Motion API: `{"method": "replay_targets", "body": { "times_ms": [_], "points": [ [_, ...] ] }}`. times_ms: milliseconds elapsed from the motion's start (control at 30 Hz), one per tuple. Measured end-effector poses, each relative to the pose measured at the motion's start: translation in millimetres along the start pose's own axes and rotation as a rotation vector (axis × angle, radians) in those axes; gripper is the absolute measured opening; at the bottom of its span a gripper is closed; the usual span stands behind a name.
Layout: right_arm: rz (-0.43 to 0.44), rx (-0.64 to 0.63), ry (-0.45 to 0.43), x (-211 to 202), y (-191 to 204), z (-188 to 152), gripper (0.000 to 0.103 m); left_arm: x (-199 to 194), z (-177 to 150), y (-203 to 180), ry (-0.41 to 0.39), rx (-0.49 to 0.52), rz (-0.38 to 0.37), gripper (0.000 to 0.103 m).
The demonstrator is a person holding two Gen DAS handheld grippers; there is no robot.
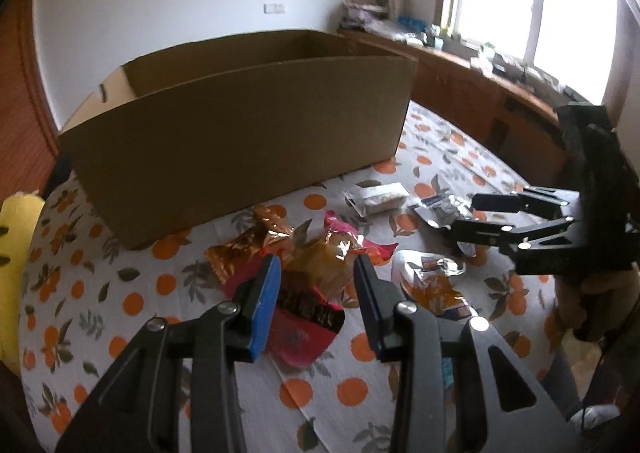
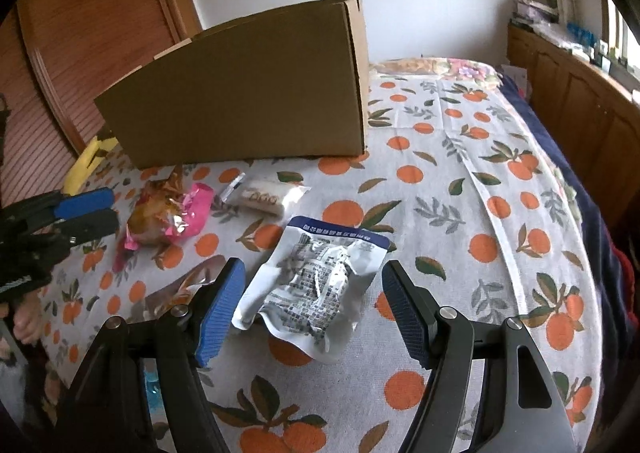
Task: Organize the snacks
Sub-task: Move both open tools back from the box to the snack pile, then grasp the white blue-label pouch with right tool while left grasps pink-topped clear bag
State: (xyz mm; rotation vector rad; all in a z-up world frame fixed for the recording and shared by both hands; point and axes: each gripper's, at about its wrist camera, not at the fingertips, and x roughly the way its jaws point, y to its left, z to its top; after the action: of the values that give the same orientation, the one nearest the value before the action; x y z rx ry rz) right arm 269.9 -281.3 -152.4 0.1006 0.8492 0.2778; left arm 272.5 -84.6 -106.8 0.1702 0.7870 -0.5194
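Left wrist view: your left gripper (image 1: 316, 277) hangs over the pile of snacks with its jaws part-way open, and whether the pads press the clear-wrapped bun (image 1: 320, 269) between them cannot be told. A pink and red wrapper (image 1: 304, 329) lies under the bun, and an orange foil packet (image 1: 244, 249) sits at 10 o'clock from it. The open cardboard box (image 1: 240, 125) stands at 12 o'clock on the orange-print bedsheet (image 1: 100, 293). A small white packet (image 1: 382, 195) lies at 1 o'clock. Your right gripper (image 1: 464, 217) enters at 3 o'clock, over a silver pouch (image 1: 436, 213).

Right wrist view: your right gripper (image 2: 310, 309) stands wide, its blue pads (image 2: 218, 313) on either side of the white and blue pouch (image 2: 320, 293), clear of it. The pouch lies crumpled on the sheet (image 2: 440, 181). The box (image 2: 248, 101) is at 11 o'clock, the white packet (image 2: 268, 195) at 12 o'clock just short of it. The bun in its pink wrapper (image 2: 168, 217) lies at 10 o'clock, your left gripper (image 2: 108, 209) beside it at 9 o'clock.
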Motion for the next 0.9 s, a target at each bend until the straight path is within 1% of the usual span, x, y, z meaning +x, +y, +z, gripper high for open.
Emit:
{"method": "replay_targets", "body": {
  "times_ms": [133,200,267,333,367,500,600,700,900],
  "points": [
    [0.004,0.024,0.009,2.2,-5.0,-1.3,0.073,12.5,8.8,-2.1,0.050,0.049,-0.015,0.037],
    [0.005,0.013,0.005,1.6,-2.7,-1.2,0.073,16.4,12.4,-6.3,0.067,0.088,-0.017,0.037],
    [0.003,-0.001,0.006,2.1,0.0,-1.0,0.073,23.9,13.8,-11.4,0.103,0.139,-0.013,0.039],
    [0.000,-0.010,0.007,2.5,2.0,-1.1,0.073,27.5,14.4,-14.2,0.113,0.173,-0.009,0.040],
    [0.000,-0.015,0.006,2.3,2.9,-1.5,0.073,28.3,15.1,-15.3,0.118,0.180,-0.019,0.043],
    [-0.001,-0.026,0.001,1.3,4.4,-3.1,0.073,30.8,18.1,-18.4,0.139,0.201,-0.013,0.044],
    [-0.002,-0.025,-0.002,1.3,4.5,-3.4,0.073,41.8,14.4,-20.4,0.193,0.231,0.027,0.046],
    [-0.004,-0.028,-0.005,1.2,5.3,-4.3,0.073,45.5,10.5,-22.3,0.191,0.260,0.048,0.047],
    [0.003,-0.028,0.003,2.9,5.9,-4.0,0.073,50.7,16.2,-21.2,0.192,0.233,0.048,0.047]
  ]
}}
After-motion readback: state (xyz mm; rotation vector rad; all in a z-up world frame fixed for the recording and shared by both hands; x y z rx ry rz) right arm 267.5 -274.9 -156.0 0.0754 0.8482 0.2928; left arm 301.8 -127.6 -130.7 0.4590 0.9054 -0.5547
